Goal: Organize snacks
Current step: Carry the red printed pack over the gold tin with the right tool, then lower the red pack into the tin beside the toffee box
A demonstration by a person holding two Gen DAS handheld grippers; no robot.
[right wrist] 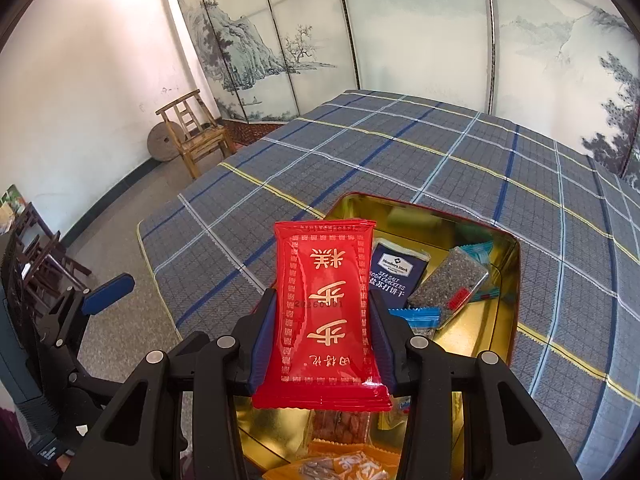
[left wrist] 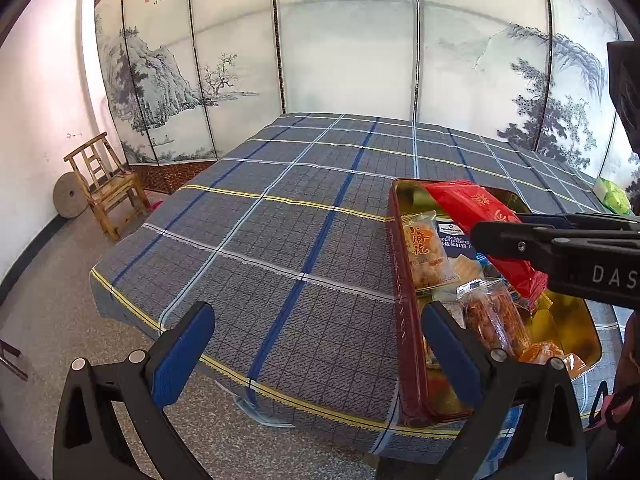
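My right gripper pinched the red packet above the crowded tin; my left gripper gaped empty beside its rim, bare tablecloth ahead.

- A folding screen painted with ink mountains and trees spans twelve o'clock.
- A wooden chair stands at nine o'clock, a round stone disc touching the wall just beside it.
- Plaid cloth covers the counter.
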